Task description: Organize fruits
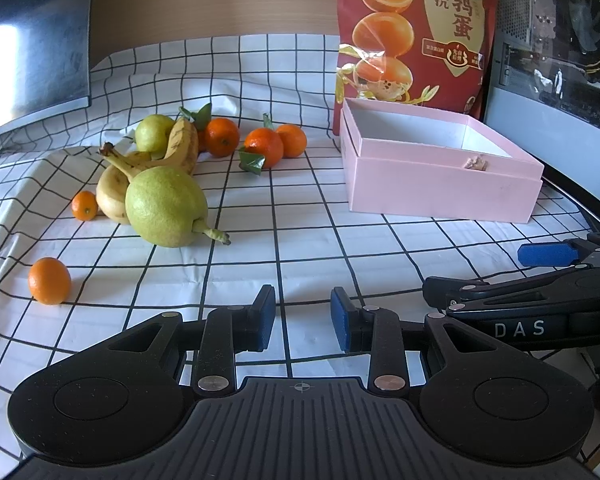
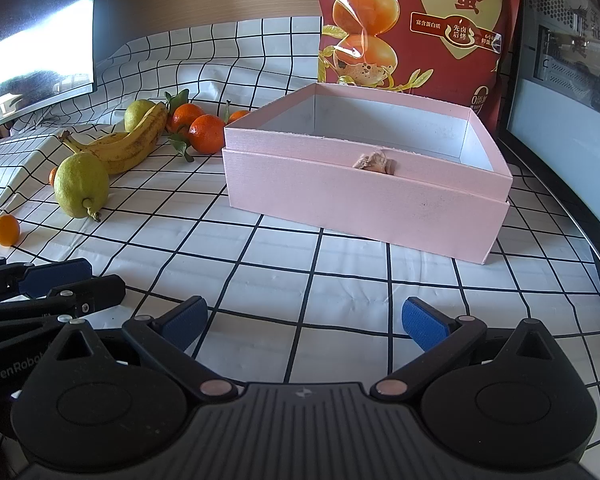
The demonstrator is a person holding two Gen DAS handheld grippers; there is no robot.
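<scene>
While both grippers' fingers (image 1: pixel 265 316) gape empty, near pear (image 1: pixel 166 206) stem-first toward camera.

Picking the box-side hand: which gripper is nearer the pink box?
Right. The right gripper faces the pink box head-on; the left gripper sits further left, toward the fruit.

The cloth (image 1: pixel 300 216) on the counter is white with a black grid pattern, the open box (image 2: pixel 364 196) is pale pink with a white inside, the pears (image 1: pixel 164 206) are yellow-green, the tangerines (image 1: pixel 264 146) orange, the bananas (image 2: pixel 128 142) yellow with brown spots, the snack bag (image 1: pixel 416 20) red and gold
</scene>
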